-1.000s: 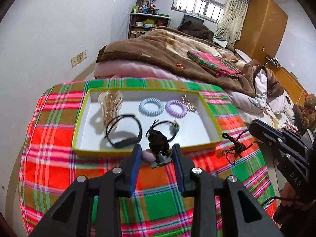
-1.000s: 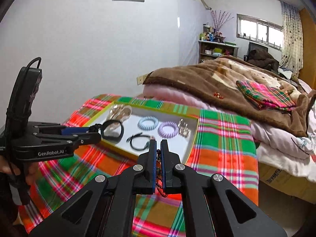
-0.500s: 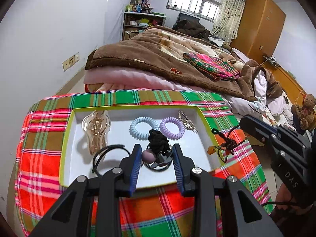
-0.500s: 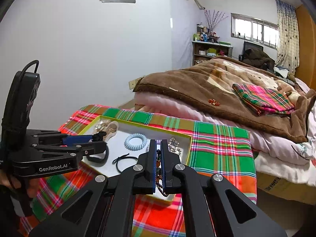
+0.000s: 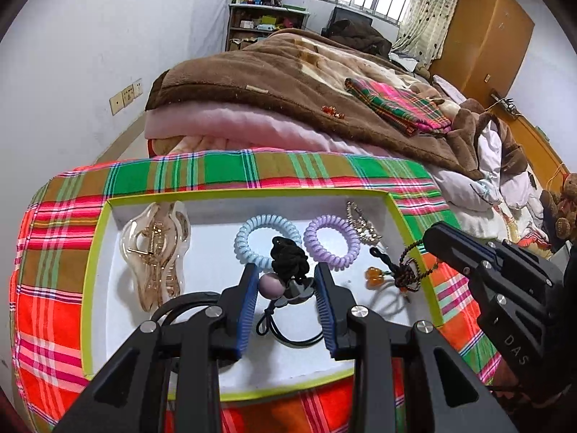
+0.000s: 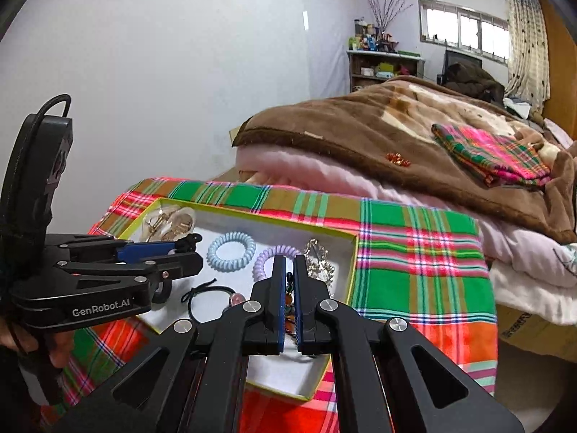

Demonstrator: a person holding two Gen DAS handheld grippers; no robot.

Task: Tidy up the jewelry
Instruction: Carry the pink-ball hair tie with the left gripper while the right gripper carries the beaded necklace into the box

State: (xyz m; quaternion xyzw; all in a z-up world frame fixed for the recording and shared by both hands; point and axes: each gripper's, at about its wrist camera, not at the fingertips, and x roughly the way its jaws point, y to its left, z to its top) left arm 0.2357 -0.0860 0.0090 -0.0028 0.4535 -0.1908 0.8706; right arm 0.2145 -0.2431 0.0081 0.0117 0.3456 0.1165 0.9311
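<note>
Over the tray [image 5: 94, 252], left gripper [image 5: 286, 281] clamps a black hair tie [image 5: 288, 258], right gripper [image 6: 288, 281] pinches a beaded bracelet [image 5: 405, 270]; lower both onto bare tray floor before releasing.

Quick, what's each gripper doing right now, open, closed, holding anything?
Left gripper: closed on a black hair tie.
Right gripper: closed on a beaded bracelet.

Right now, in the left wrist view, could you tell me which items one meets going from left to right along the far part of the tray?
Clear hair claw clip → blue spiral hair tie → purple spiral hair tie → gold hair clip.
</note>
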